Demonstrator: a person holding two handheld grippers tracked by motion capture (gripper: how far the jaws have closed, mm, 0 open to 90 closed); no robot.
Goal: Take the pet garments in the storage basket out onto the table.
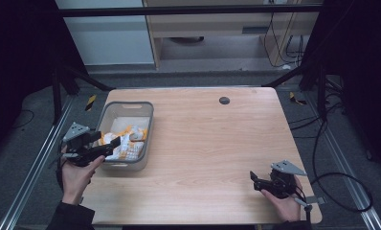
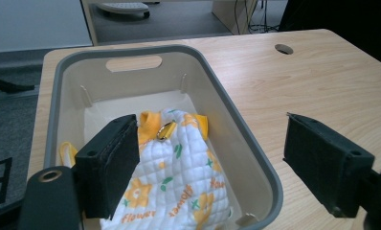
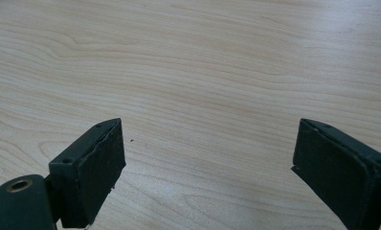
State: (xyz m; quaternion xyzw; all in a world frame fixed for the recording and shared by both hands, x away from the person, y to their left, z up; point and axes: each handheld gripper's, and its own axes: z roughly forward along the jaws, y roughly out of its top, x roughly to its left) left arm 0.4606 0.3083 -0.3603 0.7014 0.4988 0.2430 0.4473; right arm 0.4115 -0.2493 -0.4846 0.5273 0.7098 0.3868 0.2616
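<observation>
Left gripper (image 2: 212,167) over "flower"-printed cloth (image 2: 179,182)

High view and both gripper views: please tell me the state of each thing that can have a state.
Left hand-held gripper: open, holding nothing, over the bin's near rim.
Right hand-held gripper: open, holding nothing, above bare table.
Bin: upright, no lid, holds the cloth.
Cloth: crumpled, lying inside the bin, not gripped.
</observation>
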